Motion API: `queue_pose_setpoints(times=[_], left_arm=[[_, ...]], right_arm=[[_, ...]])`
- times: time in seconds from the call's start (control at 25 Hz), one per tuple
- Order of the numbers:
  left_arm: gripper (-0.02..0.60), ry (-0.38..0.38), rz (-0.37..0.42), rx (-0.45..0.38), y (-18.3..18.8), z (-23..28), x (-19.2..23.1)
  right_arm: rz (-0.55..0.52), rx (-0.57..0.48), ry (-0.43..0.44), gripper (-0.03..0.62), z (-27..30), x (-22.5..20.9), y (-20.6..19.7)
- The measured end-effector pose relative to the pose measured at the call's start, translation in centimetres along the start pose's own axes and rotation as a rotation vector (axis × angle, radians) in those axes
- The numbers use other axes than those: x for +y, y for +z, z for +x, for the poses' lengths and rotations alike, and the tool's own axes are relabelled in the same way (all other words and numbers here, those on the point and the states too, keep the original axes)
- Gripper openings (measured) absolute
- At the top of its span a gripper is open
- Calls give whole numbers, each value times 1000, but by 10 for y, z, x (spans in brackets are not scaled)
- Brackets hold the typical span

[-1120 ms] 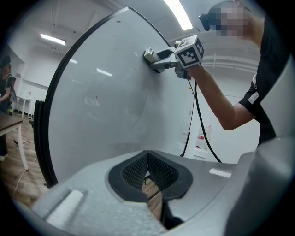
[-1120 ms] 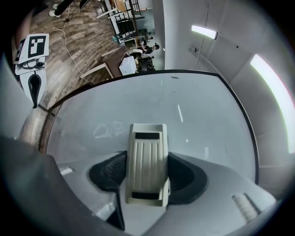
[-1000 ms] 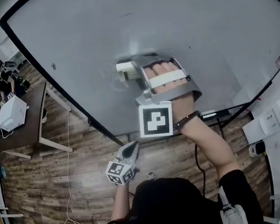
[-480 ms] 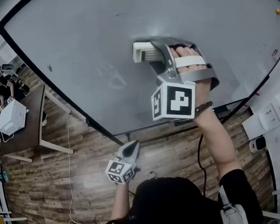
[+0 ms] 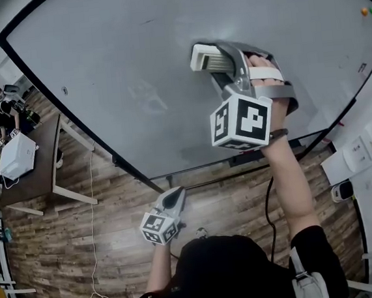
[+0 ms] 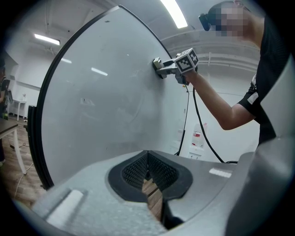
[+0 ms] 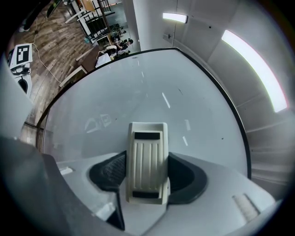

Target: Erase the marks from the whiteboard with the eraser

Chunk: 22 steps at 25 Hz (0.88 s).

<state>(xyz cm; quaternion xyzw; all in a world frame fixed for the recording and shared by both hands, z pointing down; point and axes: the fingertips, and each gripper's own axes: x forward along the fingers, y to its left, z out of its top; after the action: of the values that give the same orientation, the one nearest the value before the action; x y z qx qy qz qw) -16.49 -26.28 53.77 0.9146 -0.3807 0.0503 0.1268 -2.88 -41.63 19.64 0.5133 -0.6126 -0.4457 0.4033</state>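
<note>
The right claw (image 5: 220, 66) is clamped on the white eraser (image 5: 205, 58), with one jaw on each long side. The eraser is pressed flat on the whiteboard (image 5: 85, 50), around the middle of the board and a bit nearer its right edge.

Most of the whiteboard looks clean and grey. Some faint marks (image 5: 145, 98) are left. They sit to the left of the eraser, nearer the board's lower edge. They look like pale outlines and are too faint to read. There is also a cloudy smear (image 5: 193, 152) close to the lower edge. So the job looks mostly done, but these last bits need wiping.

The left claw (image 5: 174, 194) hangs low, well away from the board, over the wood floor (image 5: 65, 255). Its jaws are together with nothing in them.

No box, cup or tray shows by the board, so there is nothing kept inside anything.
</note>
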Motion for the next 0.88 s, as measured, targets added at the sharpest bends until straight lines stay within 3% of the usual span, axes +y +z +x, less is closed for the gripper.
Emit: queue_pose_setpoints(times=[0.28, 0.48, 0.64, 0.76, 0.88], left_arm=[[11, -6, -2, -7, 2, 5, -15], [10, -3, 7, -11, 3, 9, -30], [11, 5, 15, -13, 3, 9, -40], [11, 15, 20, -12, 0, 10, -47], [10, 24, 23, -8, -4, 12, -59]], right_arm=[[68, -108, 86, 253, -12, 37, -3], [277, -207, 230, 253, -33, 88, -24], [526, -273, 378, 255, -43, 135, -57], [646, -296, 448, 255, -54, 171, -84], [841, -393, 556, 255, -80, 199, -97]])
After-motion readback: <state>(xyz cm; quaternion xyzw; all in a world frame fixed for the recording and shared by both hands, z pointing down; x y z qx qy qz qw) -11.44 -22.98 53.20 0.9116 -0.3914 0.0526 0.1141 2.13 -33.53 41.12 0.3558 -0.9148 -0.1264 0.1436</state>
